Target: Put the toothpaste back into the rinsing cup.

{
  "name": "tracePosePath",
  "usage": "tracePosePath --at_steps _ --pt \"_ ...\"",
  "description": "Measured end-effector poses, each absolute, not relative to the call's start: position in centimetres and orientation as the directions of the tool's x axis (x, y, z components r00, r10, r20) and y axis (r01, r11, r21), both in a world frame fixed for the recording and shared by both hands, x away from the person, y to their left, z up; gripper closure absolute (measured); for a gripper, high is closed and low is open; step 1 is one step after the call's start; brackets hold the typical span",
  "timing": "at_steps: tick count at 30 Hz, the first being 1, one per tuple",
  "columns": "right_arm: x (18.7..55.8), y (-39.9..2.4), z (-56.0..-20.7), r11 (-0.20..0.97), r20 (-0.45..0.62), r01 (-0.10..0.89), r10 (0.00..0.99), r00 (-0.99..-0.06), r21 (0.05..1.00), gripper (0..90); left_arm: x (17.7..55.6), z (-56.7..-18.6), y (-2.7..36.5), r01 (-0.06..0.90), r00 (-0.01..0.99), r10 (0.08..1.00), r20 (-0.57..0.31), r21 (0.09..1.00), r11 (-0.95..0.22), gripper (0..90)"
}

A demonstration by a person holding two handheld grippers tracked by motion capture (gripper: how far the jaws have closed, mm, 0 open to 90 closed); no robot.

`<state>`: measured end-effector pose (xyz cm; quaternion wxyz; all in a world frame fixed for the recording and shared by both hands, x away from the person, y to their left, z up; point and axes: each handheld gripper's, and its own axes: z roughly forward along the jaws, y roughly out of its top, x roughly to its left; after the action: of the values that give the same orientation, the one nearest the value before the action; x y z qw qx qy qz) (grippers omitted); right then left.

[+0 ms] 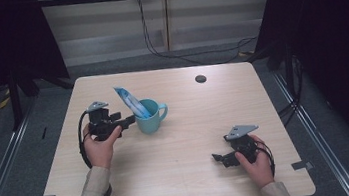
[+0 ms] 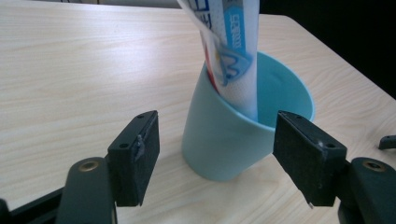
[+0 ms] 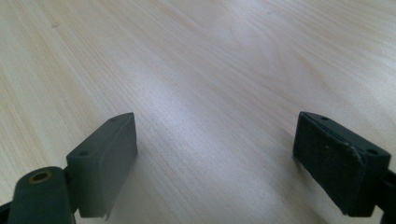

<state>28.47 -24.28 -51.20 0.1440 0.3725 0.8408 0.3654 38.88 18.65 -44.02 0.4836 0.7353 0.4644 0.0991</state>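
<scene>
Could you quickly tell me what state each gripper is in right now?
Left gripper: open, jaws either side of the blue cup without pressing it, holding nothing.
Right gripper: open, nothing between its jaws.

Teal mug (image 1: 150,121), blue-white tube (image 1: 130,102)

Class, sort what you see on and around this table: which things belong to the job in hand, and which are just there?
In the job:
- mug
- toothpaste tube standing in the mug
- left gripper, jaws open either side of the mug

Just there:
- right gripper, open over bare table
- hole in the table
- cables on the floor
</scene>
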Motion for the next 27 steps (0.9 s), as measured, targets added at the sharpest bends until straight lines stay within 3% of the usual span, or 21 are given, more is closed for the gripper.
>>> tracePosePath --at_steps 27 --pt "28.5 -24.3 -51.2 0.456 0.03 0.521 0.731 -0.681 0.721 13.1 37.5 -45.8 19.7 0.61 0.574 0.761 -0.302 0.778 -0.152 21.3"
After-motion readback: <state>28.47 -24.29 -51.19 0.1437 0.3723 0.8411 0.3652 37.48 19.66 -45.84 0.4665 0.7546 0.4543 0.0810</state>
